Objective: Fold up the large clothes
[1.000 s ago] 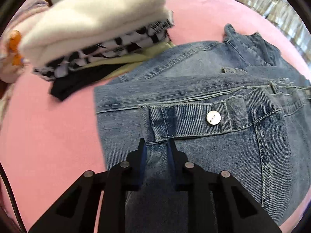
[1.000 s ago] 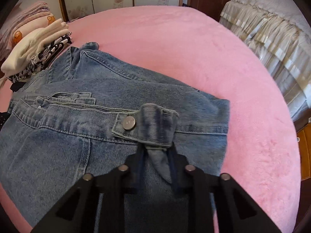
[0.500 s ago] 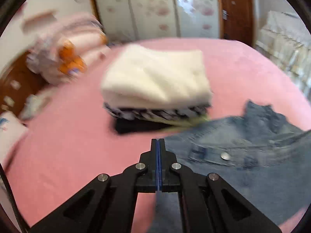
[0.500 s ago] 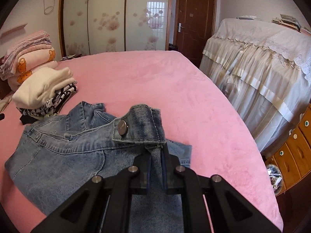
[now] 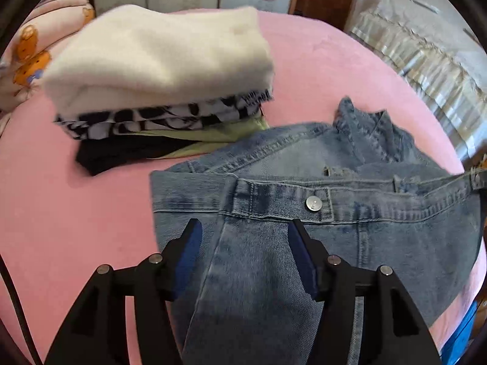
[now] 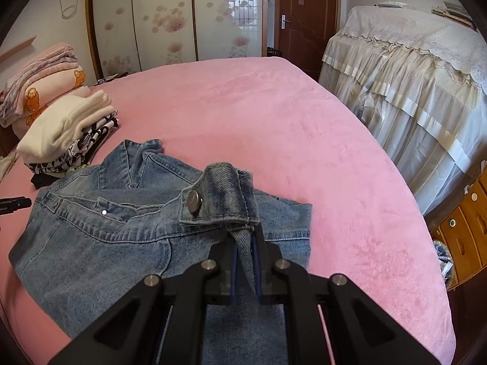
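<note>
I have the jeans (image 6: 100, 243) lying across the near part of the pink bed (image 6: 274, 115), their left edge just beside the stack of folded clothes (image 5: 158, 85); my right gripper (image 6: 243, 243) is clamped on the waistband end by the metal button (image 6: 194, 202), lifting that corner; my left gripper (image 5: 243, 243) has just been opening, its jaws now apart over the denim and pressing nothing; I judge a fold is under way; next I must regrip the left waistband corner so both ends travel together.
</note>
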Action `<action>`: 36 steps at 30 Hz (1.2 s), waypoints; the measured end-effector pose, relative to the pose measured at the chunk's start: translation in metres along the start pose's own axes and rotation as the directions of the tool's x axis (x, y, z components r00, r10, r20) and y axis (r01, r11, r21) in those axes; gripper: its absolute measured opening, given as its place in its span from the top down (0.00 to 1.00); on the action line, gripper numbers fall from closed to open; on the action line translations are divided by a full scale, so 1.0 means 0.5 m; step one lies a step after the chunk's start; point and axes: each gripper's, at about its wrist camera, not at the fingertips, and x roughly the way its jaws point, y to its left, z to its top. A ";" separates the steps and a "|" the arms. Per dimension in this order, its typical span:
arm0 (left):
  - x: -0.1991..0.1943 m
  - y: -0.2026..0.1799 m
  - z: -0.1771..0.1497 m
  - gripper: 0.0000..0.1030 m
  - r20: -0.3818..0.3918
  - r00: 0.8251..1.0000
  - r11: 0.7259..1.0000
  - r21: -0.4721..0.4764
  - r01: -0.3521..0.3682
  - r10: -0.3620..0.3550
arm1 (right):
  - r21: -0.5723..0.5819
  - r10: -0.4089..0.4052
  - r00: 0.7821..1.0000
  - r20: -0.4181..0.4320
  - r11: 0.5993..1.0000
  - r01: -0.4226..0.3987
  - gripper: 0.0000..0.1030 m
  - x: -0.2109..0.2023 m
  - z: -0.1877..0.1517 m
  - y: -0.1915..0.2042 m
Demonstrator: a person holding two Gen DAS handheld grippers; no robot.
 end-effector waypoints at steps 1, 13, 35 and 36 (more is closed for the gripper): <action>0.015 -0.005 0.000 0.44 -0.011 1.000 1.000 0.014 0.001 -0.001 | 0.001 0.001 1.000 -0.004 1.000 -0.001 0.93 0.003 -0.001 0.000; 0.118 0.020 0.000 0.39 -0.065 0.991 0.993 0.023 0.118 -0.117 | 0.003 -0.002 0.998 -0.060 1.000 0.002 0.93 0.048 -0.021 -0.008; 0.133 -0.040 0.017 0.72 -0.091 0.995 0.993 0.107 0.045 -0.035 | 0.072 -0.004 0.991 -0.133 0.997 0.014 0.92 0.101 -0.059 -0.021; 0.124 -0.049 0.014 0.81 -0.070 0.998 0.994 0.111 0.004 0.003 | 0.077 -0.003 0.991 -0.132 0.997 0.013 0.92 0.099 -0.060 -0.021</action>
